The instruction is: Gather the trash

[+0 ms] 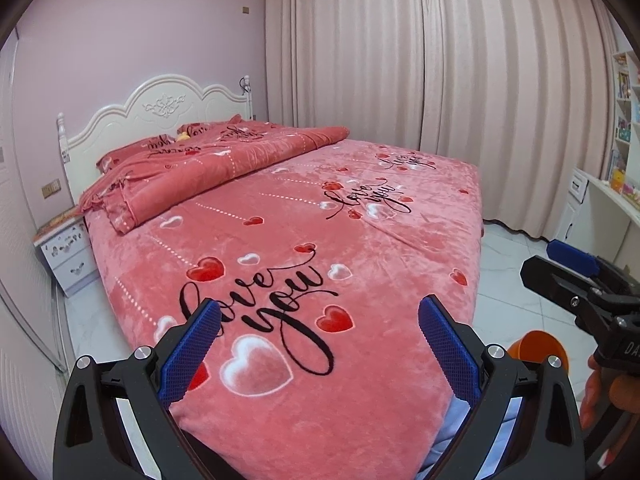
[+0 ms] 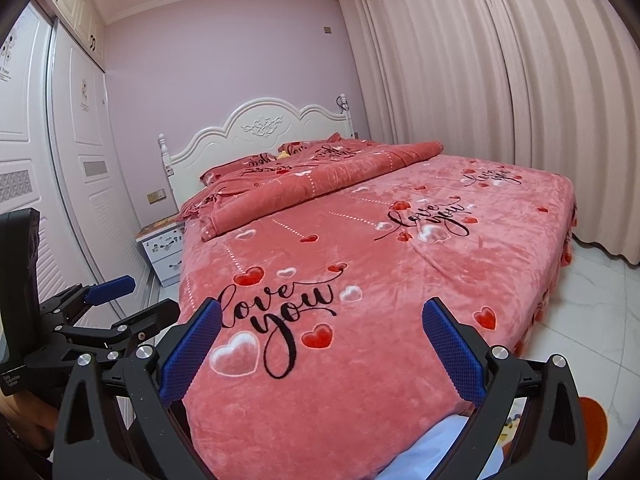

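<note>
Left gripper (image 1: 319, 322): released, blue pads spread wide, nothing between them, hovering over the near end of the bed.
Right gripper (image 2: 322, 324): likewise released and empty, just right of the left one, aimed the same way along the bed.
Hand (image 1: 608, 392): partly glimpsed at the right edge of the left view, wrapped on the right tool's handle.
Bed (image 2: 400, 280): straight ahead, pink plush cover printed with hearts and "love you" script, lying smooth; no wrapper or scrap visible on it.
Folded quilt (image 1: 208, 168): far left, bunched against the pillows below the white headboard (image 2: 260, 128).
Small yellow thing (image 1: 183, 136): far off by the pillows, too small to name.
Orange container (image 1: 538, 348): low on the floor at the near right, rim only; possibly the bin, hard to confirm.
Nightstand (image 2: 164, 252): far left beside the bed, top cluttered, details blurred.
Trash: not located in either view.
Step in hand: searching, by the look of it; nothing picked up yet.
Next move calls for: sweeping the view toward floor, nightstand or desk at right to find a piece, then closing in with one tool open.
</note>
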`<state>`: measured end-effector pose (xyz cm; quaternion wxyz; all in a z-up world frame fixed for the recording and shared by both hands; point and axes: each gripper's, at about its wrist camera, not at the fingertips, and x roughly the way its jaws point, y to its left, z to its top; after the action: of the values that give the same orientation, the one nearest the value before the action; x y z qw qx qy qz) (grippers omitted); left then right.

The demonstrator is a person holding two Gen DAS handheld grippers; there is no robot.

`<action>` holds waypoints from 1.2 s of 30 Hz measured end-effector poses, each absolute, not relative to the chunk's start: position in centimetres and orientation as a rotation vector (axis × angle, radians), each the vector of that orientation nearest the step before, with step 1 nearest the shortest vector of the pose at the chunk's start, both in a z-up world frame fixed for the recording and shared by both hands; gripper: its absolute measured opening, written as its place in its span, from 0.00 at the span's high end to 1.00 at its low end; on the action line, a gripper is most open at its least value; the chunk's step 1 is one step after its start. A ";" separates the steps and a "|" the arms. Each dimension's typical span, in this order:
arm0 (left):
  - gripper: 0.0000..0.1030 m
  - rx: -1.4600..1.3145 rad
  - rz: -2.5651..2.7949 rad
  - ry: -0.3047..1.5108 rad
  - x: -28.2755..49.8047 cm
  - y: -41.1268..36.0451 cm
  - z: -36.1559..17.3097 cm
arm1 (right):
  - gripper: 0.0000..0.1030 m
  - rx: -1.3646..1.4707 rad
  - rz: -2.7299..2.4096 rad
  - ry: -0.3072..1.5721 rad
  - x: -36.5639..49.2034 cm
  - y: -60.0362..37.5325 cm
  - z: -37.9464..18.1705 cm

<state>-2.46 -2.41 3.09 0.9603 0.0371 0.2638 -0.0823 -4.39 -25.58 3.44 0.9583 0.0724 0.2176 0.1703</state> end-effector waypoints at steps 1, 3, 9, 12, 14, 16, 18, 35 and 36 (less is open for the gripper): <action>0.05 0.078 -0.166 0.537 -2.4 -2.4 3.1 | 0.05 0.148 0.347 0.444 -4.4 -25.5 3.4; 0.05 0.090 -0.159 0.538 -2.4 -2.4 3.0 | 0.05 0.149 0.350 0.447 -4.3 -25.5 3.3; 0.05 0.087 -0.160 0.544 -2.3 -2.4 3.0 | 0.05 0.156 0.351 0.458 -4.2 -25.6 2.9; 0.05 0.085 -0.165 0.545 -2.2 -2.3 3.0 | 0.05 0.159 0.354 0.465 -4.1 -25.5 2.8; 0.05 0.090 -0.163 0.546 -2.1 -2.4 3.0 | 0.05 0.163 0.358 0.471 -3.9 -25.3 2.6; 0.05 0.096 -0.154 0.545 -2.2 -2.4 3.0 | 0.05 0.166 0.357 0.473 -3.9 -25.3 2.5; 0.05 0.097 -0.151 0.548 -2.3 -2.4 2.9 | 0.05 0.169 0.360 0.475 -3.9 -25.2 2.4; 0.05 0.083 -0.131 0.574 -2.0 -2.3 2.5 | 0.05 0.186 0.357 0.510 -3.0 -25.0 1.5; 0.05 0.082 -0.130 0.575 -2.0 -2.3 2.4 | 0.05 0.187 0.357 0.513 -2.9 -25.0 1.5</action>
<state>-1.98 -2.34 2.44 0.9560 0.0405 0.2835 -0.0640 -2.93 -24.98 1.45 0.9472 0.0920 0.2519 0.1756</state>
